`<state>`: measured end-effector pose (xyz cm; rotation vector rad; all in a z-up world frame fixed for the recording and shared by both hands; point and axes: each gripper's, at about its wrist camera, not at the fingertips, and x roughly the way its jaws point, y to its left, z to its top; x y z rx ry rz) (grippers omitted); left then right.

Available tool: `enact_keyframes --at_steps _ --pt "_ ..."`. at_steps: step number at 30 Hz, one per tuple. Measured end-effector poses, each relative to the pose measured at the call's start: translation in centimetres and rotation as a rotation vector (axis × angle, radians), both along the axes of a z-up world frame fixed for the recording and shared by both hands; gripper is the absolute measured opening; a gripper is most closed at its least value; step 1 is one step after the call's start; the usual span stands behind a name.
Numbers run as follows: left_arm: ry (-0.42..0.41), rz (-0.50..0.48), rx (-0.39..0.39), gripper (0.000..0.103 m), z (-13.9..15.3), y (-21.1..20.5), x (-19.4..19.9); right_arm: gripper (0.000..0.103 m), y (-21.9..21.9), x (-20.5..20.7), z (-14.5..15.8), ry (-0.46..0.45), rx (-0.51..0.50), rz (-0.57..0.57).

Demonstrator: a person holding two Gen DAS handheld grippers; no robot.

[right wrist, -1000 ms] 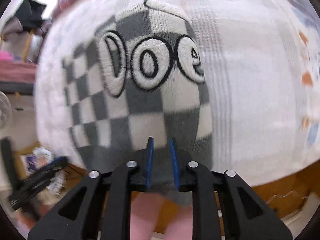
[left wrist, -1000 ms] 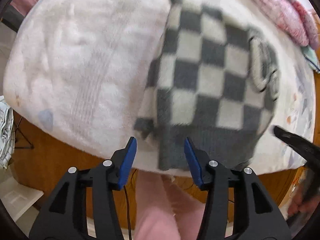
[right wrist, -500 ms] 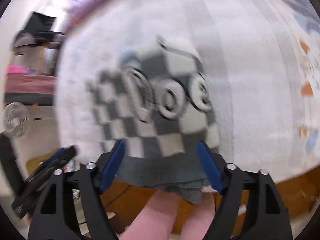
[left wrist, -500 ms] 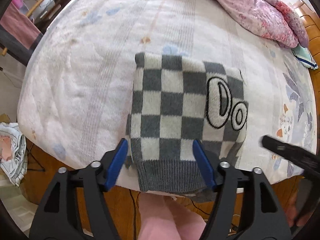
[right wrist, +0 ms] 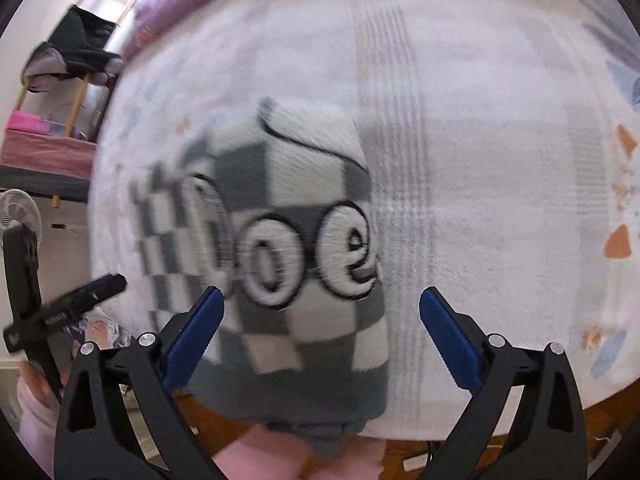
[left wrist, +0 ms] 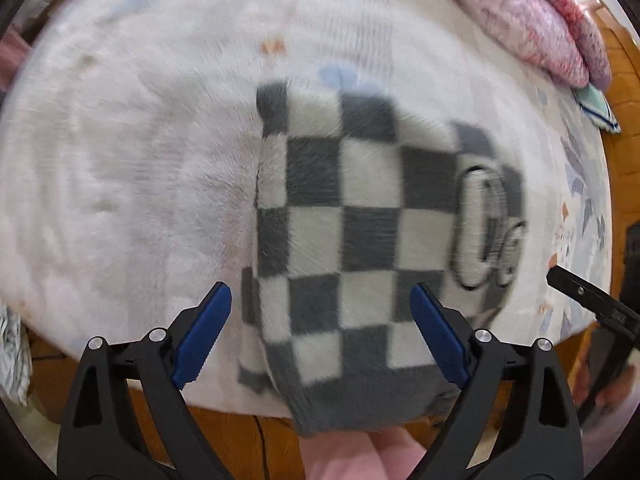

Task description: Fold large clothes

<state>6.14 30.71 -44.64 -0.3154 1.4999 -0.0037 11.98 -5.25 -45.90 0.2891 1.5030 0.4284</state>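
While both sets of jaws are opening with nothing pinched between them, I judge the folding step itself finished and the release in hand. My left gripper (left wrist: 320,332) stands spread above the near half of the checkered sweater (left wrist: 360,240), its blue pads either side of the cloth in the picture but not pressing on it. My right gripper (right wrist: 320,336) is spread just as wide over the sweater's lettered end, clear of the knit too.

I see the sweater lying as a compact folded block on the white bedspread (left wrist: 140,160), near the edge closest to me, with its grey ribbed hem hanging a little over the wooden bed frame (left wrist: 240,420). Both views are blurred, so I cannot tell how tidy the fold edges are.

For the next move I would check whether this block needs one more fold. If so, it calls for both grippers to come down on one end together, pinch through all the layers, and carry that end across evenly. The thick knit should hold its shape, though the overhanging hem could drag it off the bed.
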Motion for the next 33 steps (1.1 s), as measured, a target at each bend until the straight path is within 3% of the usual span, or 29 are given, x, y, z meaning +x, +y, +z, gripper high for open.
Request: enact_keyframes --at_steps 4,7,10,13,15,16,19,22,27,30,33 --pt "0.128 -0.023 -0.158 0.091 -5.8 3.3 2.1 0.095 0.3 1.0 -4.2 0.071 0.039 0.013" --pt "0.167 -0.031 -0.35 0.091 -9.1 5.3 3.2 0.095 0.0 1.6 -5.5 0.072 0.143 0.025" --pt "0.191 -0.053 -0.559 0.092 -11.0 5.4 3.8 0.095 -1.0 1.8 -6.9 0.146 0.247 0.005" --pt "0.225 -0.104 -0.622 0.097 -12.6 4.4 4.4 0.097 -1.6 1.7 -8.8 0.239 0.351 -0.048" --pt "0.263 -0.124 -0.647 0.098 -14.3 3.9 4.9 0.097 -1.6 1.7 -9.1 0.217 0.382 -0.028" --pt "0.279 -0.102 -0.71 0.098 -15.4 3.8 5.1 0.097 -1.5 1.8 -9.5 0.206 0.403 -0.014" --pt "0.261 -0.101 -0.787 0.098 -16.3 4.1 5.6 0.097 -1.4 2.2 -11.1 0.196 0.483 -0.001" --pt "0.266 -0.095 -0.816 0.098 -16.4 4.5 5.6 0.097 -1.2 3.0 -12.3 0.234 0.557 0.046" --pt "0.244 -0.103 -0.808 0.098 -16.3 4.3 5.4 0.097 -1.1 4.4 -12.0 0.262 0.52 0.164" --pt "0.28 -0.058 -0.786 0.098 -16.7 4.0 5.9 0.098 0.2 5.2 -13.2 0.297 0.593 0.197" --pt "0.301 0.006 -0.77 0.098 -16.9 3.9 6.1 0.098 1.4 5.4 -13.3 0.265 0.617 0.211"
